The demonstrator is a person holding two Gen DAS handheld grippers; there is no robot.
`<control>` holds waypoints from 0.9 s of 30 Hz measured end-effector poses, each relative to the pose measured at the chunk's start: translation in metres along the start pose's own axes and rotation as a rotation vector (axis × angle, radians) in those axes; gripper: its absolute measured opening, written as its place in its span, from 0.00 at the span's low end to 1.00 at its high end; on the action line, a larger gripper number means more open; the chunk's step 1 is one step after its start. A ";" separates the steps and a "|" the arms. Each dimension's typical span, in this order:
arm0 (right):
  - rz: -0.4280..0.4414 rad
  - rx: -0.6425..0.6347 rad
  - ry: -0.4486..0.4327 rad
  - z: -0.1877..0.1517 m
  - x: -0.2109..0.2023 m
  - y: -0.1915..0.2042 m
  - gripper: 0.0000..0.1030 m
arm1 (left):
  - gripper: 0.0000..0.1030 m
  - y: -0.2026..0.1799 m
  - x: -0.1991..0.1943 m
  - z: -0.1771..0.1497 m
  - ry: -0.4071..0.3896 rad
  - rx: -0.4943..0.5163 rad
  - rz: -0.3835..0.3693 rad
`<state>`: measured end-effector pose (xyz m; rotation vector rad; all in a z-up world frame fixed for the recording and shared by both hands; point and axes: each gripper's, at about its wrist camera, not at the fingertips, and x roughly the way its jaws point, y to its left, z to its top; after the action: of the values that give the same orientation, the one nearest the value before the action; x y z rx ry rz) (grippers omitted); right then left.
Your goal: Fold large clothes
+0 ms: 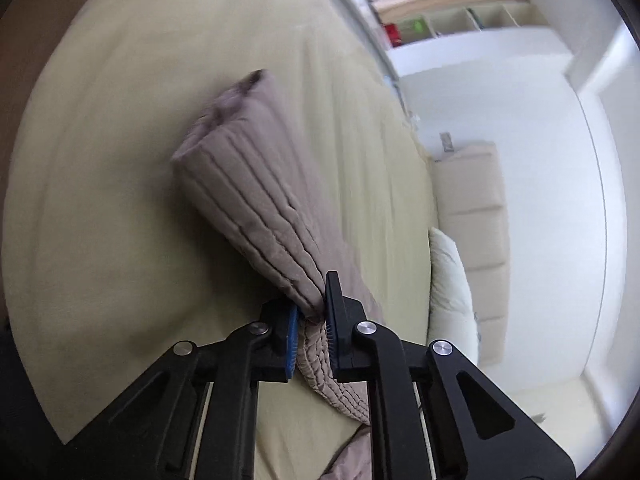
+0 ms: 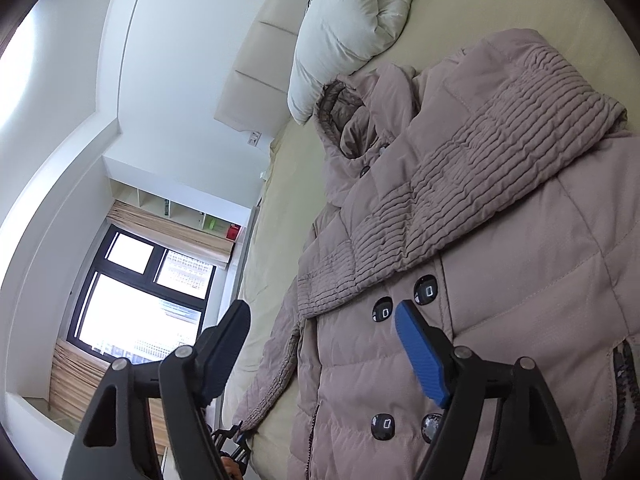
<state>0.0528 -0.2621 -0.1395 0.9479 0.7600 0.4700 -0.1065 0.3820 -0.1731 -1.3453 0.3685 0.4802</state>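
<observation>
1. far left in the right wrist view: window [image 2: 140, 292] and wall, nothing to fold there.
2. low left of that view: left gripper [image 2: 236, 440] small at the bed's edge, clamped on the cuff end of the sleeve [image 2: 276, 364].
3. seen from the left wrist view: left gripper [image 1: 310, 332] closed tight on the bunched sleeve [image 1: 248, 196], blue pads pinching quilted fabric, rest of the sleeve rising away over the cream sheet [image 1: 100, 200].
4. middle to right: puffer coat [image 2: 500, 280] lying front-up across the bed, collar toward the pillow [image 2: 352, 24], other sleeve already crossed over the chest.
5. right gripper [image 2: 320, 352] hanging over the buttoned front, jaws spread wide, nothing between them, not touching cloth as far as visible.
6. handling call: soft, puffy, springy; likely light for its bulk but slick-shelled, so prone to slide and to puff back open after a fold.
7. best holds, by judgement: ribbed cuff, hem, stitched seams and the button placket, where fabric bunches thin enough for the pads; fat quilted panels likely to squirt out.
8. risk: buttons [image 2: 424, 292] hard and smooth, poor spots to pinch.
</observation>
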 end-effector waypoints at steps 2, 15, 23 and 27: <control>-0.017 -0.015 -0.010 0.001 -0.005 -0.002 0.75 | 0.10 -0.048 0.001 -0.012 0.006 0.200 -0.004; -0.057 0.045 0.029 0.006 -0.006 -0.025 0.75 | 0.09 -0.213 0.051 -0.283 0.254 1.317 -0.129; 0.026 0.141 0.226 -0.002 0.058 -0.019 0.75 | 0.08 -0.181 0.059 -0.318 0.318 1.379 -0.116; 0.081 0.186 0.364 -0.013 0.107 -0.009 0.75 | 0.08 -0.175 0.064 -0.331 0.297 1.419 -0.125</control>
<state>0.1135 -0.1890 -0.1915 1.0833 1.1116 0.6613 0.0471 0.0380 -0.1237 -0.0358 0.6791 -0.1445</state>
